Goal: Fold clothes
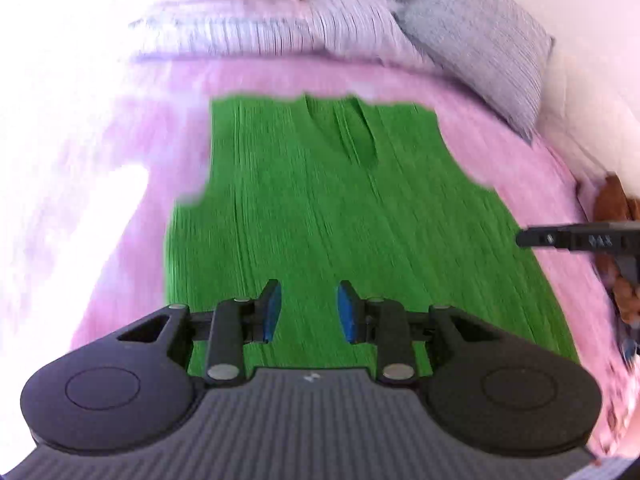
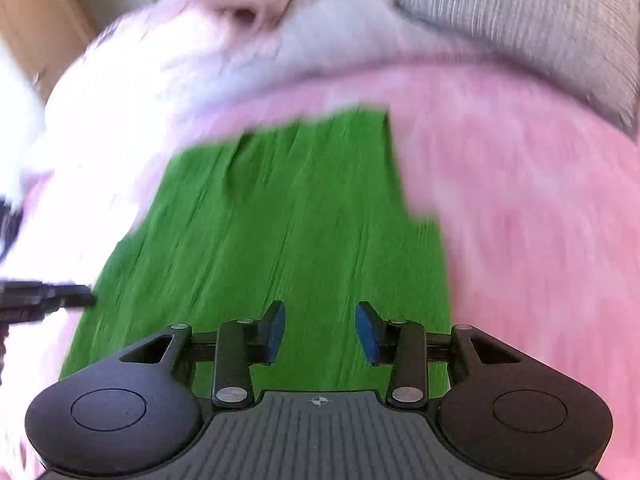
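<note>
**Green garment laid flat on pink bed cover; both grippers held apart above it**

A green garment [image 1: 340, 216] is spread flat on a pink bed cover [image 1: 132, 216]. In the left wrist view it fills the centre of the frame, with a V-shaped neckline toward 12 o'clock and its lower part running under the gripper at 6 o'clock. In the right wrist view the same garment [image 2: 280, 232] occupies the centre and the 9 o'clock half, and bare pink cover [image 2: 540, 220] is seen from 1 to 4 o'clock.

The left gripper [image 1: 309, 312] is positioned over the lower part of the garment. Its jaws are spread, and green fabric is seen through the gap between the blue pads [image 1: 273, 312]. Nothing is gripped. Contact with the cloth cannot be determined, as both views are motion-blurred.

The right gripper [image 2: 320, 332] is likewise positioned over the garment's lower part, jaws spread and nothing gripped. Its tip is also seen at 3 o'clock in the left wrist view, at the garment's edge.

A grey striped pillow [image 1: 480, 44] is located at 1 o'clock beyond the garment, and striped bedding [image 1: 280, 28] is bunched at 12 o'clock.
</note>
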Tool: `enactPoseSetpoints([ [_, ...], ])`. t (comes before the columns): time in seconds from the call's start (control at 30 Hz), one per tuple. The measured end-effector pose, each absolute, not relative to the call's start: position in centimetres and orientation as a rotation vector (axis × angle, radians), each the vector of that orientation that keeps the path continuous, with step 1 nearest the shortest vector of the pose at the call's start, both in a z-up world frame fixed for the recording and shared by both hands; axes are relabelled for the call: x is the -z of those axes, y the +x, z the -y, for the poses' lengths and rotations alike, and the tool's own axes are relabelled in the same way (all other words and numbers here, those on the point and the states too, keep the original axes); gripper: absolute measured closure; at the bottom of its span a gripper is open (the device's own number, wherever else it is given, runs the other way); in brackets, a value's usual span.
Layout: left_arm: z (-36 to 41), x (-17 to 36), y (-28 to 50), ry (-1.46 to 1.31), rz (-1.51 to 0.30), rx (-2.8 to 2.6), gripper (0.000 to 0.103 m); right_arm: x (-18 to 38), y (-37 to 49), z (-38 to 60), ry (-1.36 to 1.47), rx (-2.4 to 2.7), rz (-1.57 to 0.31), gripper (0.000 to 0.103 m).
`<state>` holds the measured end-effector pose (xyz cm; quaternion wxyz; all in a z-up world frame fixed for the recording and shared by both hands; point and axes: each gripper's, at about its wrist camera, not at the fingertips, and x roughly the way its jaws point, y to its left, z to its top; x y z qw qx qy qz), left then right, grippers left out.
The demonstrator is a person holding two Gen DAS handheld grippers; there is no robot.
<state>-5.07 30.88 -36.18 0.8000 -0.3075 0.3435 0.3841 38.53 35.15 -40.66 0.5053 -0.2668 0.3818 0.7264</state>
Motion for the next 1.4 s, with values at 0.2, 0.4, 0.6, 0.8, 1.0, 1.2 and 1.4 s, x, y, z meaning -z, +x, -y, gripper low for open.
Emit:
enactPoseSetpoints([
  [0.2, -40.7, 37.6, -2.9, -0.663, -0.722, -0.831, 0.078, 43.0, 39.0, -46.1, -0.569, -1.764, -0.913, 0.066],
  [0.4, -44.1, 39.0, -3.5, -0.739, -0.693, -0.838, 0.078, 45.1, 39.8, -50.2, -0.500, -1.750, -0.953, 0.084],
  [0.6, -44.7, 40.1, -4.3, -0.780, -0.676, -0.838, 0.078, 44.8, 38.6, -50.2, -0.525, -1.802, -0.856, 0.103],
  [0.8, -45.8, 40.0, -3.0, -0.712, -0.665, -0.841, 0.078, 46.4, 38.8, -51.5, -0.592, -1.474, -0.734, 0.103],
  [1.0, -46.9, 40.2, -0.3, -0.634, -0.670, -0.824, 0.078, 43.3, 37.8, -51.2, -0.591, -1.318, -0.669, 0.057],
  [1.2, -50.4, 43.0, 4.4, -0.426, -0.806, -0.874, 0.078, 45.3, 32.7, -53.4, -0.732, -1.581, -0.652, 0.057],
  [1.4, -50.3, 40.5, 5.0, -0.375, -0.742, -0.988, 0.079, 44.5, 32.4, -52.8, -0.687, -1.459, -0.587, 0.057],
])
